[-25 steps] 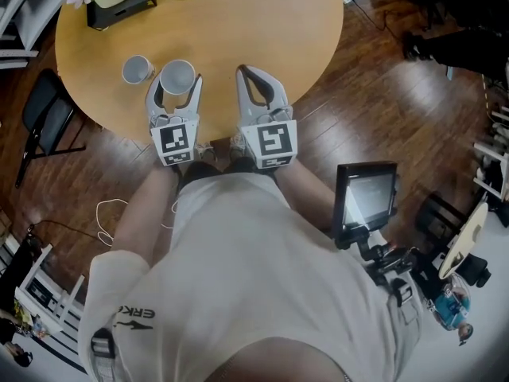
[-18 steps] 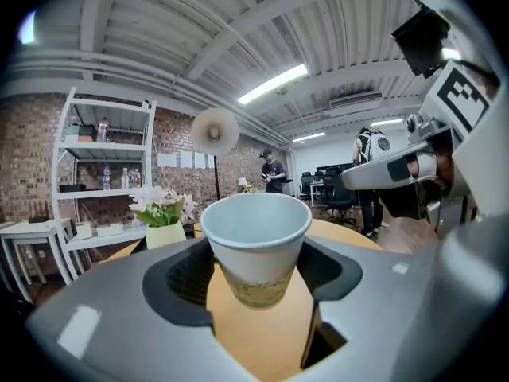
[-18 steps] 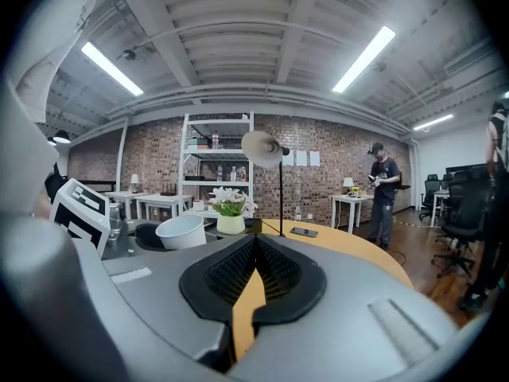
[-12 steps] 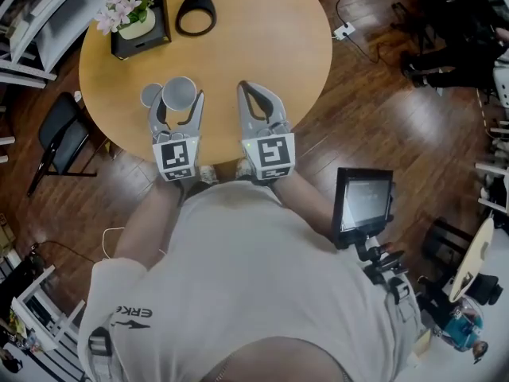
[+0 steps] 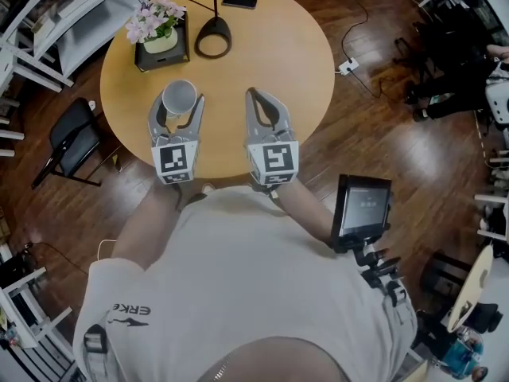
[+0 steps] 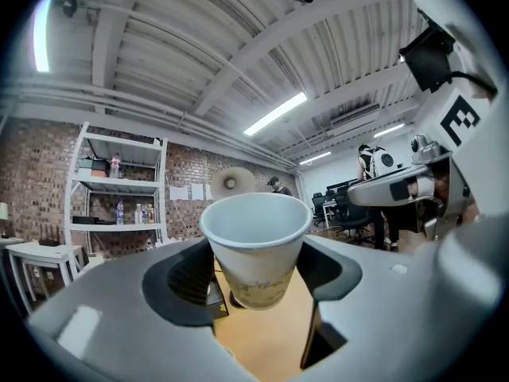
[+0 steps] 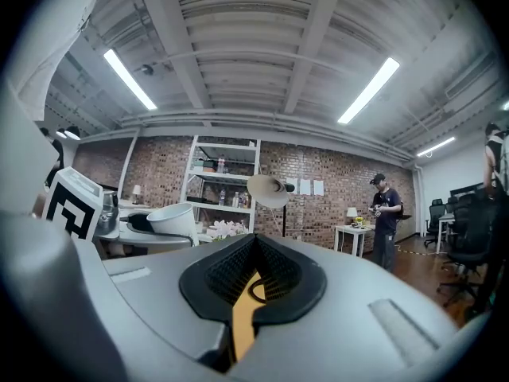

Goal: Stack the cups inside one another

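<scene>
One cup [image 5: 178, 98] can be made out. It stands upright between the jaws of the left gripper [image 5: 176, 103], which are spread wide and pressed against its sides. It is held over the near left edge of the round wooden table [image 5: 302, 54]. In the left gripper view its base appears clear of the tabletop, though the head view cannot confirm this. A faint print is seen low on the cup's wall, but it cannot be read. The inside of the cup is hidden in the left gripper view.

The jaws of the right gripper [image 5: 254, 98] are closed together with nothing between them. Only a thin sliver of tabletop is seen through the gap below the pads.

Two marker cubes are counted, one on each gripper, and their patterns carry no letters.

At the table's far edge one flower pot [image 5: 159, 37] in a black tray, one lamp base [image 5: 213, 38] and one phone [image 5: 238, 1] are seen. The lamp's stem is cut off by the frame.

On the person's sleeve [image 5: 119, 301] the letters "ERKE" are read, inverted.
</scene>
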Motion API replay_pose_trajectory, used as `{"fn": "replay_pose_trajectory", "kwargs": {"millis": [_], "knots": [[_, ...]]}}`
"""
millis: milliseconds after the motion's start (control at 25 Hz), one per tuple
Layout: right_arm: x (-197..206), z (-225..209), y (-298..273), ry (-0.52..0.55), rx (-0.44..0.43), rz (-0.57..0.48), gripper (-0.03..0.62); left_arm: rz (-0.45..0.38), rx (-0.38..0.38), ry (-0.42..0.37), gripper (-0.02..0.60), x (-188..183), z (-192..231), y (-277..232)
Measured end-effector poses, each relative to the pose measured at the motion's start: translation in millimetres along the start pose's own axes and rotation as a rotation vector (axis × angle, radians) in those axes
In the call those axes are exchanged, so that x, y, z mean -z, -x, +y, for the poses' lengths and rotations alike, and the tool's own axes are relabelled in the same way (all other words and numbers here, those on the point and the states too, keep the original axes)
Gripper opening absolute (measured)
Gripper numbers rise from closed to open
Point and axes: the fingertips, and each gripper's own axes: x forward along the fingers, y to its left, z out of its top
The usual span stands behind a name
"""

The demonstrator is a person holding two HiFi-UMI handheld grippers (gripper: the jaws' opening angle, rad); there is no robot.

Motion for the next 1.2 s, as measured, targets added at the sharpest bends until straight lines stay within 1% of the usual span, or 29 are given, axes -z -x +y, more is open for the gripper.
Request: {"fn": "replay_pose_trajectory", "kwargs": {"millis": [120,240,360,520,720,840,920,1040,1200], "knots": [[-10,15,-3,0.001,-0.032,-0.014,0.014,-0.006,-0.040,-0.011,0.325,-10,18,9],[-14,29,-8,-0.004,-0.072,-0.025,0.014,0.008,-0.089,-0.008,0.325,-4,35,18],[-17,38,-7,-0.010,-0.116,-0.038,0.014,0.009,-0.133,-0.026,0.325,-14,42,32],[-13,53,-13,-0.034,-0.169,-0.053,0.014,0.012,-0.185,-0.054,0.325,-19,54,45],[-7,66,-15,-0.045,-0.216,-0.030,0.014,0.041,-0.230,-0.066,0.325,-19,66,63],[-7,74,-18,-0.027,-0.220,-0.022,0.014,0.053,-0.230,-0.049,0.325,-10,74,64],[-6,76,-27,-0.018,-0.204,-0.017,0.014,0.054,-0.216,-0.034,0.325,-2,81,56],[-1,79,-43,-0.011,-0.165,0.001,0.014,0.068,-0.175,-0.012,0.325,18,91,42],[-3,85,-62,0.014,-0.100,0.011,0.014,0.098,-0.096,0.012,0.325,39,104,24]]}}
